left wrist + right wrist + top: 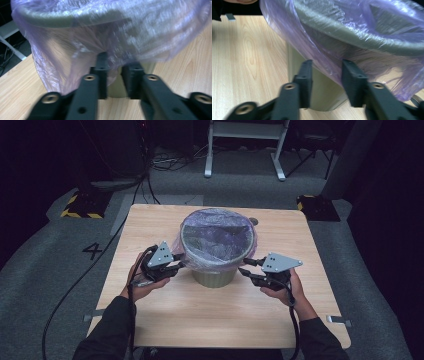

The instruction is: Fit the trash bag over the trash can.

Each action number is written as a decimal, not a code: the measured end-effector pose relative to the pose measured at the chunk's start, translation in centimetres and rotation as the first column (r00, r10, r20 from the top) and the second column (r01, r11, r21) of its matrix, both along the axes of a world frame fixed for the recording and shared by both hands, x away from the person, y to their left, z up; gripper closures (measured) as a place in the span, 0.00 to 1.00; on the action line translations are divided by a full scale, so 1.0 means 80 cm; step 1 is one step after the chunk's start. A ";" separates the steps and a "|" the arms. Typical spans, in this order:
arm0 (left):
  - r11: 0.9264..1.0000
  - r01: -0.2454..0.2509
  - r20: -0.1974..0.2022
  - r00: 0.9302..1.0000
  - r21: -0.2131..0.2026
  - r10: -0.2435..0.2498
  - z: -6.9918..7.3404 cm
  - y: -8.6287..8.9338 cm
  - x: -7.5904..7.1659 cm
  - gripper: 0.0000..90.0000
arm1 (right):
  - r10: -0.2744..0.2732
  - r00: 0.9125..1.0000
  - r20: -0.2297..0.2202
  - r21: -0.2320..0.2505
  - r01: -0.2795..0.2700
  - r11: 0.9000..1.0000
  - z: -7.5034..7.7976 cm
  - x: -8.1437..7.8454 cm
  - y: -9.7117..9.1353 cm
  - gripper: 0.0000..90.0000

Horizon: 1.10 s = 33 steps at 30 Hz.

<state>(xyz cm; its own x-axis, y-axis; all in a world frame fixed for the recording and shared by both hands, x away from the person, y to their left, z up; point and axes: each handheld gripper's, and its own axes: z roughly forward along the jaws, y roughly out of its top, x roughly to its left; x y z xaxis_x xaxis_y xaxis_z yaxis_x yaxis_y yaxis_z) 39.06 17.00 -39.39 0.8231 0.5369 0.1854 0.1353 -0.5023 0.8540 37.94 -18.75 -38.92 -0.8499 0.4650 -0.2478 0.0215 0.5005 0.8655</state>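
From above, a bin (216, 251) stands mid-tabletop (165, 320) with a purple bag (218, 233) stretched over its rim. Left gripper (176, 265) sits at the bin's left flank, right gripper (246, 268) at its right flank, both just under the rim where the bag's skirt hangs. My read: each hand is there to work the skirt down or snug it round the rim, one side each so the bin doesn't tip. Jaw gap is too small to judge from up here.

Left gripper view: bag skirt (75, 62) hangs right ahead of the jaws, bin wall (117, 87) behind it. Jaws stand apart with a clear gap; film seems to drape over the tip of the left-hand one, but no pinch visible, so I'd call it released. Motion blur muddies the tips. Bin base and rim top are cut off.

Right gripper view: jaws parted, nothing clamped. Between and just beyond them is the bin wall (322, 92); bag film (317, 57) falls close above the tips. Can't tell if film touches the right-hand jaw. Tabletop (247, 62) off to the left. Far rim cropped.
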 end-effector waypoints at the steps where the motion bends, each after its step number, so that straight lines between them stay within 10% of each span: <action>1: 1.000 0.003 -0.001 1.000 0.006 -0.003 -0.002 -0.002 0.001 0.93 | 0.006 1.000 -0.004 -0.007 -0.007 1.000 -0.002 0.001 0.001 0.82; 7: 1.000 0.008 -0.026 1.000 0.029 -0.008 -0.015 -0.005 0.009 1.00 | 0.028 0.999 -0.035 -0.040 -0.029 0.999 -0.021 0.004 0.007 0.98; 18: 0.995 -0.021 -0.108 0.994 0.094 0.031 -0.057 -0.012 0.024 1.00 | -0.061 0.986 -0.153 -0.048 0.054 0.997 -0.052 0.033 -0.002 0.95; 24: 0.998 -0.031 -0.111 0.993 0.060 0.038 -0.062 -0.005 0.022 0.95 | -0.049 0.981 -0.189 0.008 0.051 0.999 -0.053 0.035 -0.018 0.59; 33: 0.999 -0.049 -0.087 0.995 0.006 0.050 -0.049 0.015 -0.003 0.43 | -0.016 0.993 -0.113 0.079 0.025 0.997 -0.015 0.004 -0.056 0.40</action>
